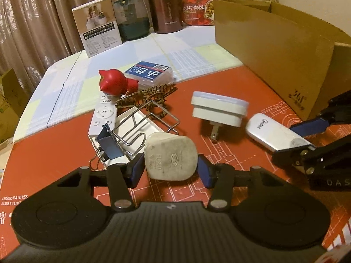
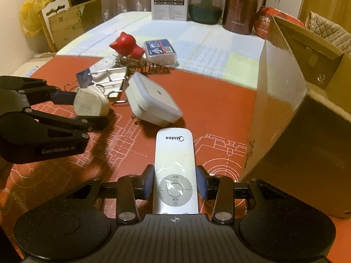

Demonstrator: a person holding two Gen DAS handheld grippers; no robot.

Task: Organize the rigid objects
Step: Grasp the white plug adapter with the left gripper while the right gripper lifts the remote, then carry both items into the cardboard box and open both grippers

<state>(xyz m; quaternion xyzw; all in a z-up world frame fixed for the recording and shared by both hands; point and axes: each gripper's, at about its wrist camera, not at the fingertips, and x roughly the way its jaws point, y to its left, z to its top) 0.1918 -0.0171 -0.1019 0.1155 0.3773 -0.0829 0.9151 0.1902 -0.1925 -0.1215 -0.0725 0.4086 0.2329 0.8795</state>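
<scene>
An off-white plug (image 1: 171, 154) and a white-and-silver remote (image 2: 174, 171) sit between blue pads (image 1: 137, 171) of black grippers. The mat (image 1: 230, 153) is red-orange with white line drawings. Beyond lie a red cat figure (image 1: 115, 82), a pale checked cloth (image 1: 142, 50) and a brown cardboard box (image 1: 280, 50).

The remote (image 2: 175, 171) runs back under the right gripper's (image 2: 174, 185) body, so its near end is hidden. Plug (image 1: 170, 156) pins can't be seen past the left gripper (image 1: 170, 169). The box (image 2: 291, 100) to the right is cut off by the edge, inside mostly out of sight.
</scene>
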